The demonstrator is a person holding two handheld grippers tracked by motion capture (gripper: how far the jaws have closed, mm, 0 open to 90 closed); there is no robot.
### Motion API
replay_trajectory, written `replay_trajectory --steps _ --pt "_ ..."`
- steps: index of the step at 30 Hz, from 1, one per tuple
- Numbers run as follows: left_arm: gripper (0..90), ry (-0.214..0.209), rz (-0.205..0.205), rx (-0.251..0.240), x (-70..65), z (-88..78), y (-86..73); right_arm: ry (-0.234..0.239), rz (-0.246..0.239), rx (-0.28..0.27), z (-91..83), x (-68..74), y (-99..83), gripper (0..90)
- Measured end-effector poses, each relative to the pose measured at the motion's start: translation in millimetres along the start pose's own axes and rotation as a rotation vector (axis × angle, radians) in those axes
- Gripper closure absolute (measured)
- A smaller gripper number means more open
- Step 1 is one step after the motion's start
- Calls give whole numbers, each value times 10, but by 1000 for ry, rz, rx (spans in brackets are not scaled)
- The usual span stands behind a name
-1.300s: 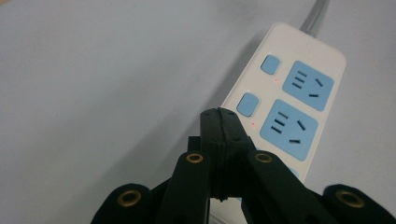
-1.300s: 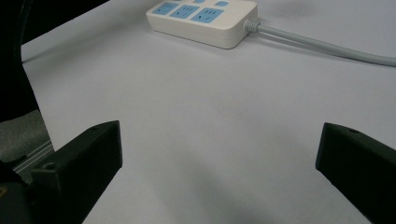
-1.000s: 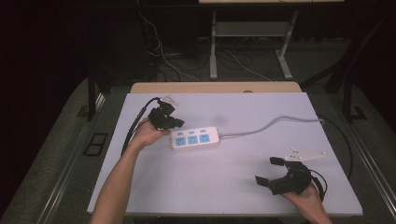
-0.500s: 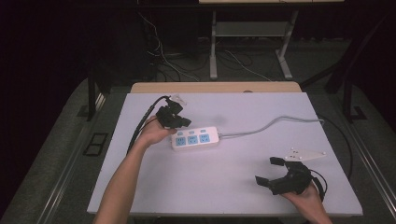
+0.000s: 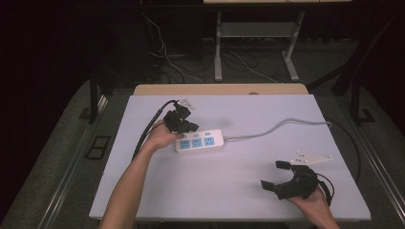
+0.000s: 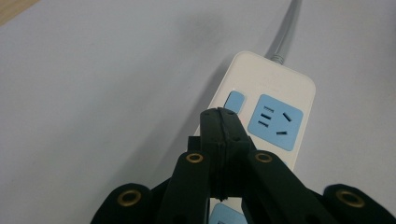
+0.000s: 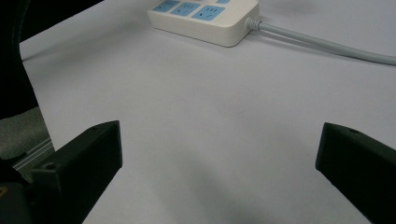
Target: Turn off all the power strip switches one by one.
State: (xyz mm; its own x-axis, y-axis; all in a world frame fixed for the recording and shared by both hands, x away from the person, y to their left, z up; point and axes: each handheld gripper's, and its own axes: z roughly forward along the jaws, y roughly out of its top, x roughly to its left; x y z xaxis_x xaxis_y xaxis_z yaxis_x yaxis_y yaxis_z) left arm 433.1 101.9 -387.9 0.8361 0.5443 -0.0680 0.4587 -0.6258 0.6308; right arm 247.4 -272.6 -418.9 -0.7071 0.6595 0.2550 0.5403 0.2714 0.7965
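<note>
Power strip (image 5: 199,141) lies mid-table (image 5: 229,200). Left gripper (image 6: 223,122) – jaws pressed together, empty, tip by the strip's blue switch (image 6: 234,101), seen in left gripper view. Right gripper (image 5: 277,174), near-right of strip, spread wide, nothing between.

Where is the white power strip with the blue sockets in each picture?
High view: the power strip lies left of the middle of the table, beside the left claw.
Left gripper view: right of centre, just beyond the shut claw tips.
Right gripper view: top edge, middle.
Shared landmark: its grey cord, leaving one end of the strip.
</note>
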Motion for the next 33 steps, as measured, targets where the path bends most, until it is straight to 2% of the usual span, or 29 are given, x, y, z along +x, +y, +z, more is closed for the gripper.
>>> replay_trajectory --steps 12,24,33 --pt "892 -2 -14 19 21 116 -52 2 -3 4 -1 2 -2 4" --pt "892 -11 -11 40 28 187 -88 -1 -5 8 2 4 -3 4" --pt "893 -18 -26 32 35 197 -91 0 -6 6 -3 3 -5 4"
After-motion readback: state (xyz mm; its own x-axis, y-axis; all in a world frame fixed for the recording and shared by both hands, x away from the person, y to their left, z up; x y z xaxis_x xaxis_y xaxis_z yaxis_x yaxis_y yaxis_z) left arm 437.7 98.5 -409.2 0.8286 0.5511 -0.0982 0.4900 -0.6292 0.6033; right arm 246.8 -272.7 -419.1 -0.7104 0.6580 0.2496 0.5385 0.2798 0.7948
